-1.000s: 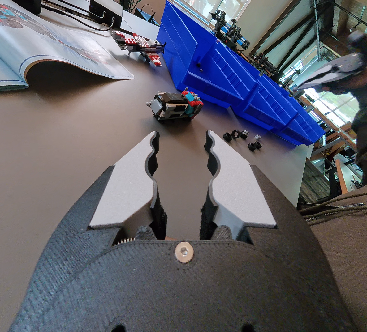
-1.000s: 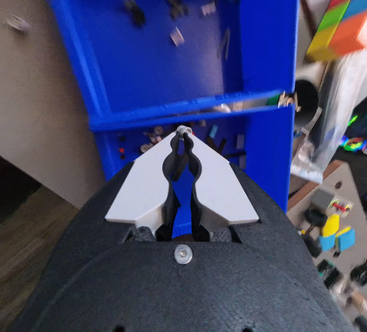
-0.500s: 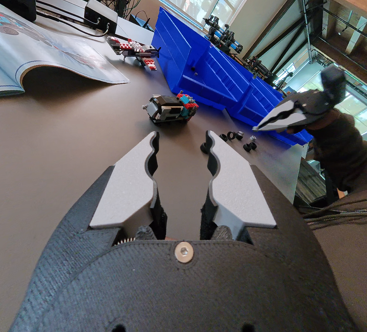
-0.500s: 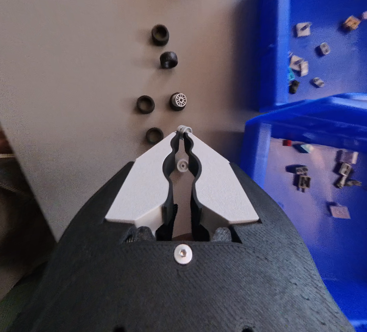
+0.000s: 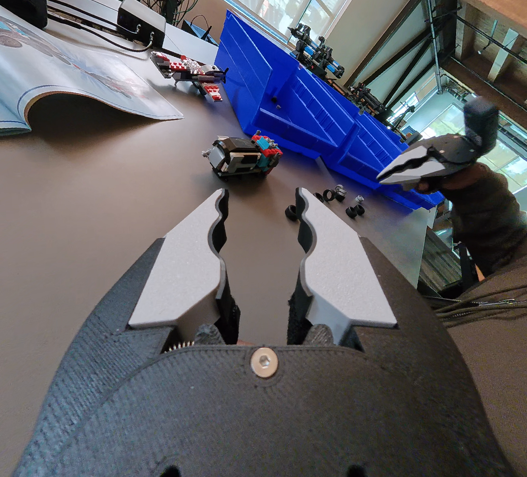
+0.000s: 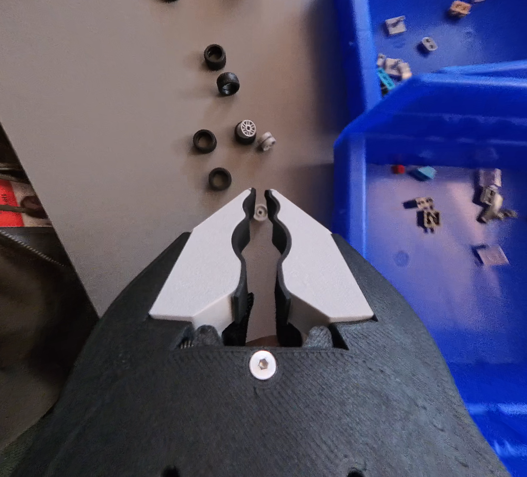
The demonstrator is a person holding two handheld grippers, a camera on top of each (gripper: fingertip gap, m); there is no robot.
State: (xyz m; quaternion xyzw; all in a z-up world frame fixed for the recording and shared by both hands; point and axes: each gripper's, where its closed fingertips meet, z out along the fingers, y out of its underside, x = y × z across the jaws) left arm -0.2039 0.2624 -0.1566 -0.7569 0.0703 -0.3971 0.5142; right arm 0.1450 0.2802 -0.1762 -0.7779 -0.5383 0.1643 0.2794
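My left gripper [image 5: 261, 192] is open and empty, low over the dark table [image 5: 114, 206]. A small brick vehicle [image 5: 242, 158] stands just ahead of it, and a black tyre [image 5: 291, 210] lies by its right finger. My right gripper [image 6: 260, 191] hovers over the table near the blue bins, jaws slightly apart with nothing between the tips; it also shows in the left wrist view [image 5: 382, 178]. A small grey hub [image 6: 260, 211] lies on the table below its jaws. Another grey hub [image 6: 268, 140] sits beside a wheel with a grey rim [image 6: 245, 132]. Several black tyres [image 6: 219, 178] lie around.
Blue bins [image 6: 353, 206] with loose brick pieces stand to the right of the tyres; they also show in the left wrist view [image 5: 299, 109]. An open booklet [image 5: 71, 78] and a red and white brick aircraft [image 5: 191, 72] lie farther back. The table's edge [image 6: 57, 206] runs to the left. There is about 35 cm between the tips of the two grippers.
My right gripper came from over the bins to the tyres with a small grey hub pinched at its tips. Its jaws have now parted and the hub has left the grasp. The left gripper stayed open.
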